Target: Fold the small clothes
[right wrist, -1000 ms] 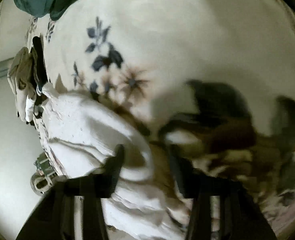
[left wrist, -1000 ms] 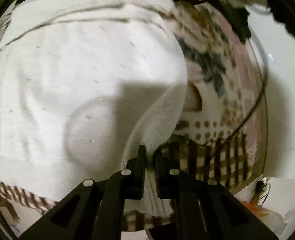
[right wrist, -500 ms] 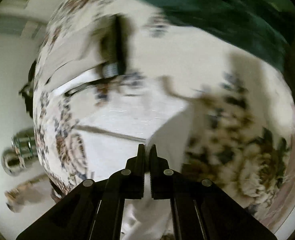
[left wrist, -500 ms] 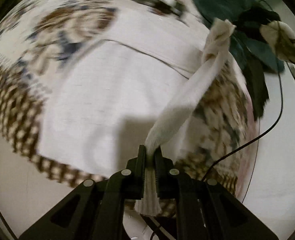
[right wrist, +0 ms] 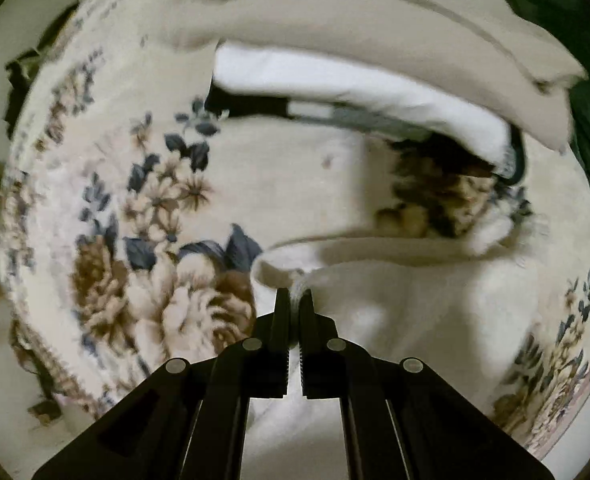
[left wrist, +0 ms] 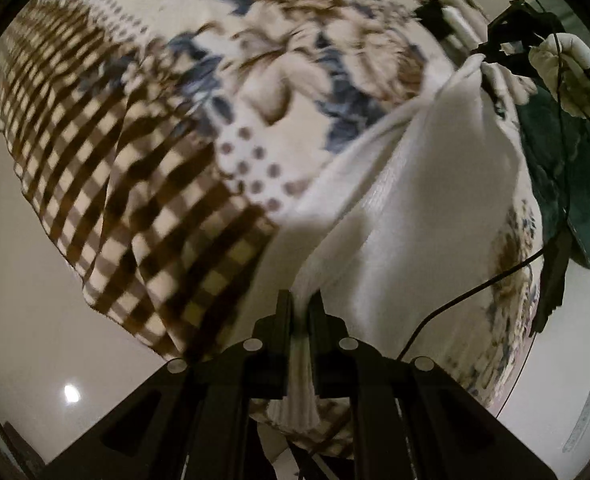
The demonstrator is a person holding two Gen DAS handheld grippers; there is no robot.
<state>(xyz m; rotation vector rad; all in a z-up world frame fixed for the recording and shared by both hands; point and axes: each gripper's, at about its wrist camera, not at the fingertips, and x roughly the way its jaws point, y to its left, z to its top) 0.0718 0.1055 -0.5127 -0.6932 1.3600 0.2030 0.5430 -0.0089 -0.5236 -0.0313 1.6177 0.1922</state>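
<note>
Left gripper (left wrist: 302, 304) is clamped on a corner of the small white knit garment (left wrist: 423, 184); right gripper (right wrist: 293, 300) is pinched on its other edge. The cloth hangs taut toward 1 o'clock, above the floral-and-check blanket (left wrist: 143, 152). Risks: thin bite w/ fast motion, so an edge may slip; the black cable (left wrist: 467, 292) at 4 o'clock could snag.

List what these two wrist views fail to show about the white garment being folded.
- Left wrist: white garment, type unclear; only a stretched span shows.
- Left wrist: right tongs small, far, blurred.
- Right wrist: garment's lower part behind the right tongs' body.
- Both views: floral blanket smeared by motion.
</note>
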